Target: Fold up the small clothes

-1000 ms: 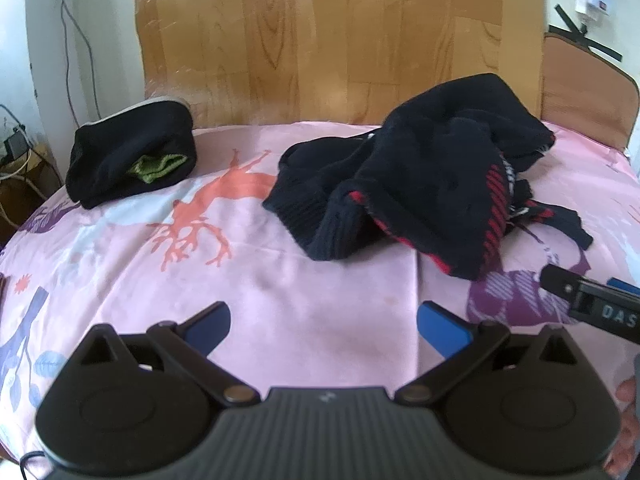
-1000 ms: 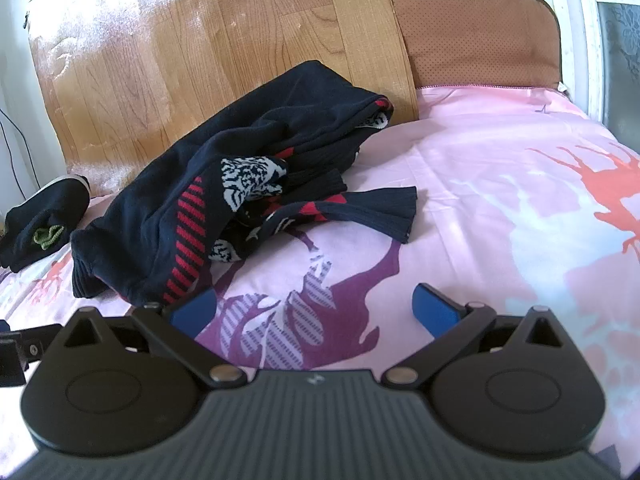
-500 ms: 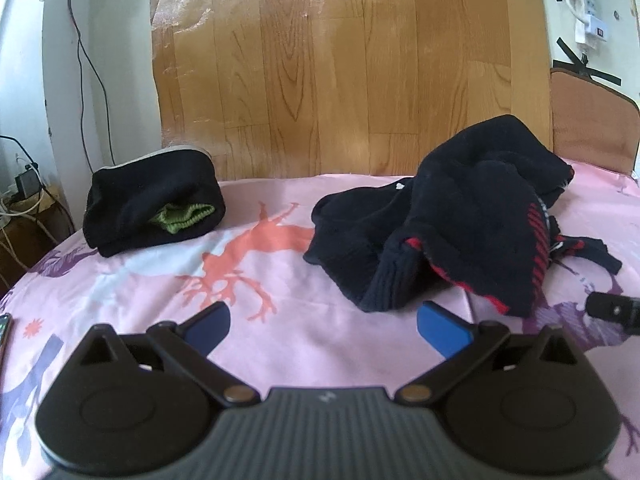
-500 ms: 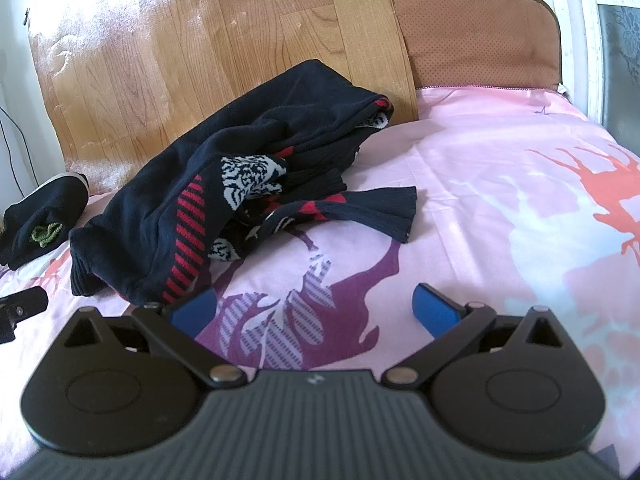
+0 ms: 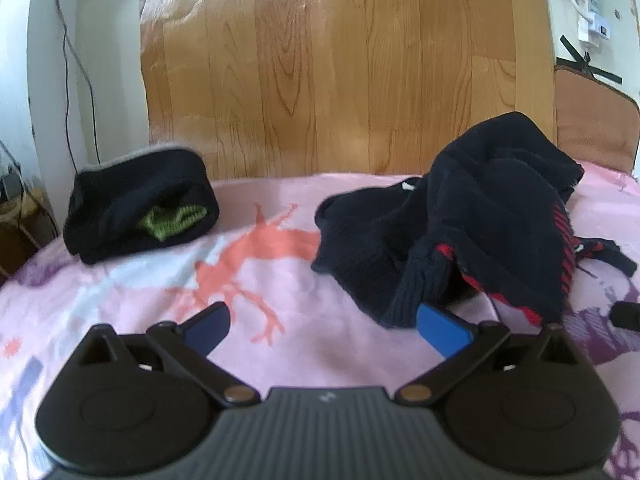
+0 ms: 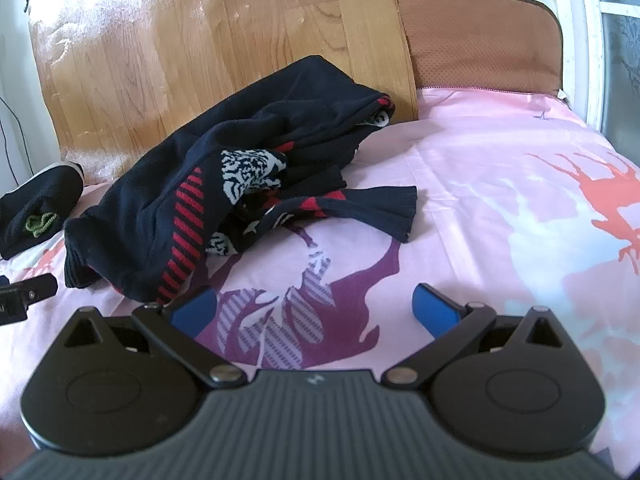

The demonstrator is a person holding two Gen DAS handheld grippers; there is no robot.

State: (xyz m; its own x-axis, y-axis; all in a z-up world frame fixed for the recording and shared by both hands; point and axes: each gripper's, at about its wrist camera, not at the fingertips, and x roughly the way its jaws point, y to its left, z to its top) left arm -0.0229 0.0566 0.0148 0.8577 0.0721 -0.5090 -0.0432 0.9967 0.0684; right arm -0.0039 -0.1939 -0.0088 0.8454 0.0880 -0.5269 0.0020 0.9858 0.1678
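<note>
A crumpled dark navy knit garment with red stripes and a white pattern (image 5: 472, 224) (image 6: 240, 184) lies in a heap on the pink bed sheet (image 5: 280, 280) (image 6: 480, 200). My left gripper (image 5: 324, 326) is open just in front of the heap's near cuff, its right blue pad (image 5: 442, 330) close to the fabric. Open too, my right gripper (image 6: 314, 308) hovers over the sheet just before the heap's striped edge, holding nothing. A folded dark bundle with a green piece inside (image 5: 140, 208) (image 6: 36, 216) sits at the far left.
A wooden board (image 5: 340, 72) (image 6: 200, 40) leans behind the bed. To its right stands a brown padded headboard (image 6: 480, 36) (image 5: 592, 128). Cables hang on the white wall at the left (image 5: 76, 60). The other gripper's tip shows at the frame edges (image 5: 626, 314) (image 6: 24, 292).
My left gripper has tilted up and moved toward the garment, so its right pad now sits near the cuff. The right gripper has stayed still.
</note>
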